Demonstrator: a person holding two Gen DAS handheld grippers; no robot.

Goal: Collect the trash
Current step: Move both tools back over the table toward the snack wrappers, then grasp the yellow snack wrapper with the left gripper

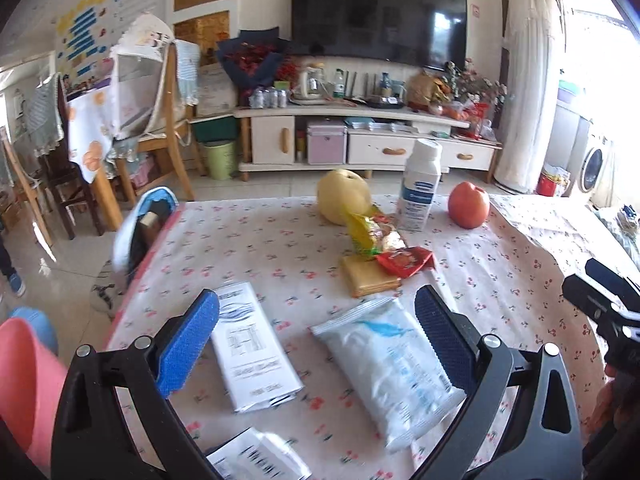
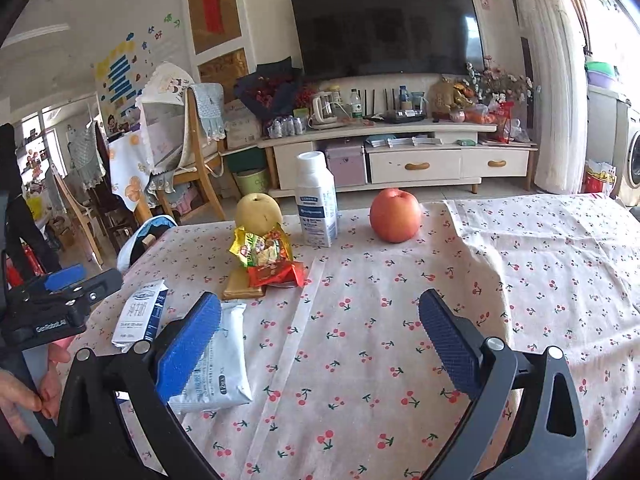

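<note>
- The left gripper (image 1: pixel 316 336) hung low over the near end of the cherry-print tablecloth (image 2: pixel 400 300), its blue pads spread wide and holding nothing.
- The right gripper (image 2: pixel 320 340) was likewise spread and empty, over bare cloth to the right of the litter.
- Nothing looked collected yet; I judged the step in hand to be the approach for a first pick.
- Between the left pads lay two flat packets: a white printed carton, squashed flat (image 1: pixel 256 352), and a white-and-blue soft pouch (image 1: pixel 388 372). Either seemed the likeliest first target.
- The next move, to my mind, called for dropping the pads around one packet only, then pinching its edge, since flat film gives little to grip.
- A third white packet (image 1: pixel 256 460) showed at the very near edge, partly cut off.
- Farther along sat a little heap of wrappers: one yellow snack bag (image 1: pixel 368 232), one red wrapper (image 1: pixel 404 260), one flat golden sachet (image 1: pixel 370 276), touching one another.
- So I counted about six pieces of trash.
- Behind them stood one white bottle (image 1: pixel 420 188), upright, with one yellow pear (image 1: pixel 344 196) and one red apple (image 1: pixel 468 204) either side; the fruit looked like keepers.
- A pink bin rim (image 1: pixel 24 364) showed beside the table on the left, perhaps the destination.
</note>
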